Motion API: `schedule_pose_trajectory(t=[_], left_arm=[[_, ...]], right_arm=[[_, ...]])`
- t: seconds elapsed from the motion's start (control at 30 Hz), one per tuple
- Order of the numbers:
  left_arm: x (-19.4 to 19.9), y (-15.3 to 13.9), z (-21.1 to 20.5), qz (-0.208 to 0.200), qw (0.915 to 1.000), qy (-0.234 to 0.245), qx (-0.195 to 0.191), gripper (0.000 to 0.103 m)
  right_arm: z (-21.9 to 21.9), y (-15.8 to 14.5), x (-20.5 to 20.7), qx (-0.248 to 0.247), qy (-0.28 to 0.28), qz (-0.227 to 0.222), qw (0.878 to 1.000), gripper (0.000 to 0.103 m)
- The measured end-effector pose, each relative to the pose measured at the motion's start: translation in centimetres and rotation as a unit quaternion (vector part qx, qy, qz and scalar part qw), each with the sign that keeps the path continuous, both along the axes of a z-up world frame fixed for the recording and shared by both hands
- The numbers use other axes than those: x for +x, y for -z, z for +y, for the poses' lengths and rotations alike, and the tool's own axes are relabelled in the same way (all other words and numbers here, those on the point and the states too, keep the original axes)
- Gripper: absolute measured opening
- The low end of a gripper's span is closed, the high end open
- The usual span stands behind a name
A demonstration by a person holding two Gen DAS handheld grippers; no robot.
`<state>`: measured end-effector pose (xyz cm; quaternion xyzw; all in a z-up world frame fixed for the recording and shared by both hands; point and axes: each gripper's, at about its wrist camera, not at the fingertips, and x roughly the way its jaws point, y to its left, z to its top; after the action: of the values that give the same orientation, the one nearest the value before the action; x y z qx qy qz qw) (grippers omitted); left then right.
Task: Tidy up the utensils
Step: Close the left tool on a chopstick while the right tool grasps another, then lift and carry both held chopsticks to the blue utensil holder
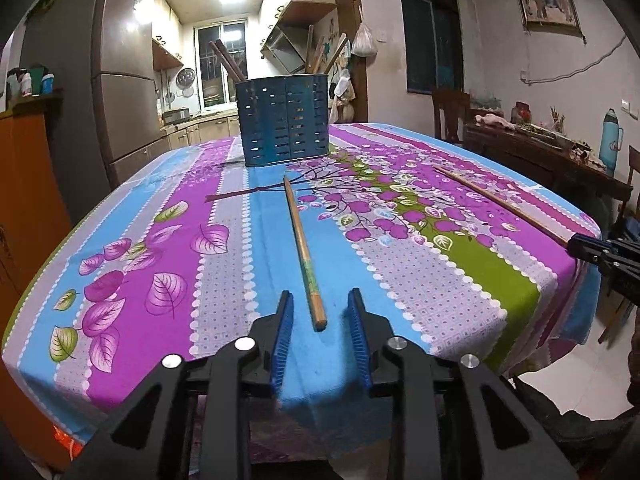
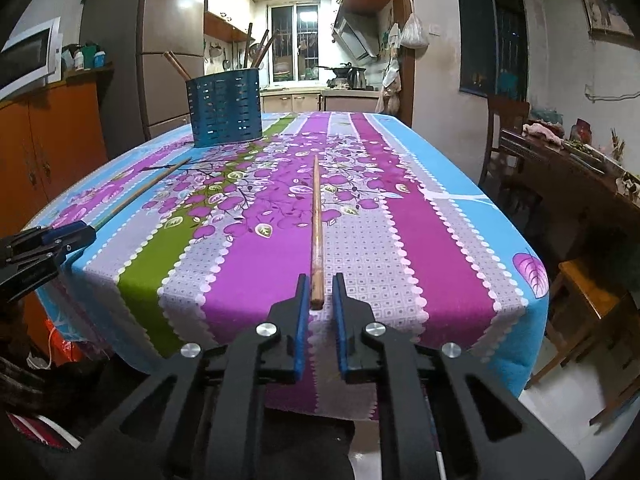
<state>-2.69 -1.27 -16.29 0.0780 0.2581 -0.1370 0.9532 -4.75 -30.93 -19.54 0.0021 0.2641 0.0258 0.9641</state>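
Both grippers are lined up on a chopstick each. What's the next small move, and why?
Probably close both. The left gripper is open around the near end of the left chopstick, and the right gripper straddles the right chopstick with narrow gaps. Both lie flat on the tablecloth, short of the blue utensil holder.

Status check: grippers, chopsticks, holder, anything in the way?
Left gripper open around chopstick end. Right gripper open, straddling second chopstick. Blue holder upright beyond. Path unobstructed.

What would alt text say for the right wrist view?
The right gripper straddles the near end of a chopstick lying on a flowery tablecloth, jaws narrowly open. A blue holder stands far left.
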Motion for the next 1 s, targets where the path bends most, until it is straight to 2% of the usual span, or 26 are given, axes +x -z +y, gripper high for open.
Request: schedule_pose_trajectory(t=[0.17,0.37,0.43,0.5,0.83,1.0], left_arm=[[-0.1,0.1,0.2,-0.002,1.0,0.003,-0.009,0.023],[-0.3,0.2,0.4,-0.005,0.9999,0.004,-0.011,0.019],[-0.2,0.2,0.6,-0.004,0.9999,0.003,-0.013,0.016],[-0.1,0.2,0.8,-0.004,0.9999,-0.002,-0.015,0.009],[-0.5,0.1,0.8,-0.008,0.9998,-0.01,-0.013,0.008],[-1.2,-0.5,1.3,-0.024,0.9995,-0.021,-0.008,0.007]], right_arm=[[0.2,0.1,-0.2,-0.005,-0.001,-0.007,1.0,0.005],[0.0,0.1,-0.5,-0.001,0.003,-0.011,1.0,0.005],[0.1,0.2,-0.6,0.0,0.005,-0.014,1.0,0.005],[0.0,0.2,-0.6,0.002,0.006,-0.015,1.0,0.005],[0.0,0.0,-0.7,0.005,0.01,-0.013,1.0,0.005],[0.4,-0.6,-0.7,0.005,0.006,-0.017,1.0,0.005]])
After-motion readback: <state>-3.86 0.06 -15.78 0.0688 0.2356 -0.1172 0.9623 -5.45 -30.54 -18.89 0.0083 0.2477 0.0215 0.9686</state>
